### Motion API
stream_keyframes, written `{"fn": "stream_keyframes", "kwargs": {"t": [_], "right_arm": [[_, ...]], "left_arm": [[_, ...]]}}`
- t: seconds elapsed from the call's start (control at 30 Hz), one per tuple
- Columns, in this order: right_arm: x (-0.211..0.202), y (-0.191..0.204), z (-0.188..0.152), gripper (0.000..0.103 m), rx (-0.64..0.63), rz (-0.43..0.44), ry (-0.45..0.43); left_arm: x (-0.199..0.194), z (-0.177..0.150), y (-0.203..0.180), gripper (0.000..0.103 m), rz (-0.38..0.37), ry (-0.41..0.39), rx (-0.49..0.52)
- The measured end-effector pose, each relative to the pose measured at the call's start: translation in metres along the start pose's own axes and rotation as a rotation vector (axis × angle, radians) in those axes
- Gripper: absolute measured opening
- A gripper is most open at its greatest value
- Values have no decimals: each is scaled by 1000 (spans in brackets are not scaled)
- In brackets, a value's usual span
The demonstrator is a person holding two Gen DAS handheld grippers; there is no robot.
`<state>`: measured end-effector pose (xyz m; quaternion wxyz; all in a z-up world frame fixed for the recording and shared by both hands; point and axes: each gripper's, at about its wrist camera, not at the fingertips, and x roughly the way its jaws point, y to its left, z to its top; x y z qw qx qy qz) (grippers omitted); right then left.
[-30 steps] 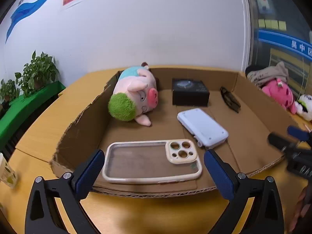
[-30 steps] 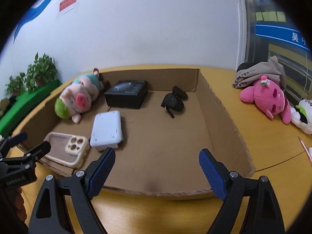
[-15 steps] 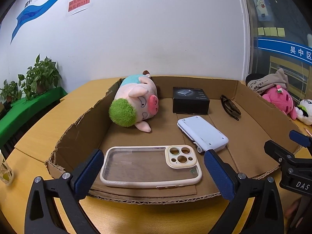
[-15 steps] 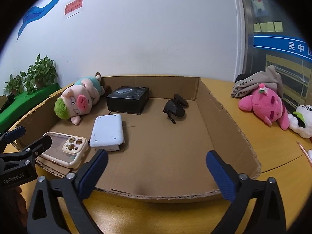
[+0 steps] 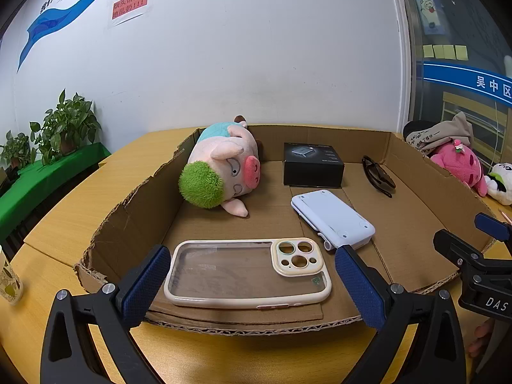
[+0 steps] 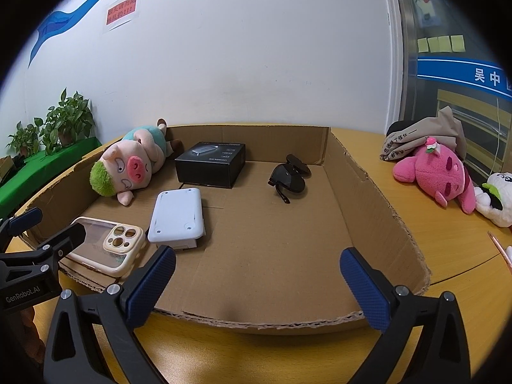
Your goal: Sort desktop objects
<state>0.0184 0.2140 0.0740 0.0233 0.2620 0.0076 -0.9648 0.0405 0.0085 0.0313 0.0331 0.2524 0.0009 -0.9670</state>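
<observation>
Cardboard tray (image 5: 134, 211) fills the middle of the left wrist view; the sorted items already lie inside it. Left gripper (image 5: 252, 275) has its jaws wide and empty, hanging over the near edge and framing the clear phone case (image 5: 246, 272) at lower centre. White power bank (image 5: 332, 220) sits just right of the case, close to the right pad. Pig plush (image 5: 220, 172) leans on the left wall, black box (image 5: 312, 164) at the back, sunglasses (image 5: 377, 177) upper right of the tray floor. If the case is next: it's flat and thin, so come in low, pinch the long rims, and keep the right pad off the power bank.

Right wrist view: right gripper (image 6: 256, 280) also spread wide, nothing between the pads, over the bare floor at lower centre. Pink plush (image 6: 432, 172) and white plush (image 6: 494, 201) lie on the table outside the tray, right edge of frame, touching each other, so probably still to sort. Soft bodies: grab the pink torso, not a limb, and lift clear of the right wall (image 6: 377, 198) before dropping into the open floor.
</observation>
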Motion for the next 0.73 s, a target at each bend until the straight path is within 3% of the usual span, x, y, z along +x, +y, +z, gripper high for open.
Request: {"fn": "stream_keyframes", "kwargs": {"t": [0.73], "right_arm": [[0,0,0,102,0,0,0]], "left_arm": [[-1,-1,0,103,0,0,0]]}}
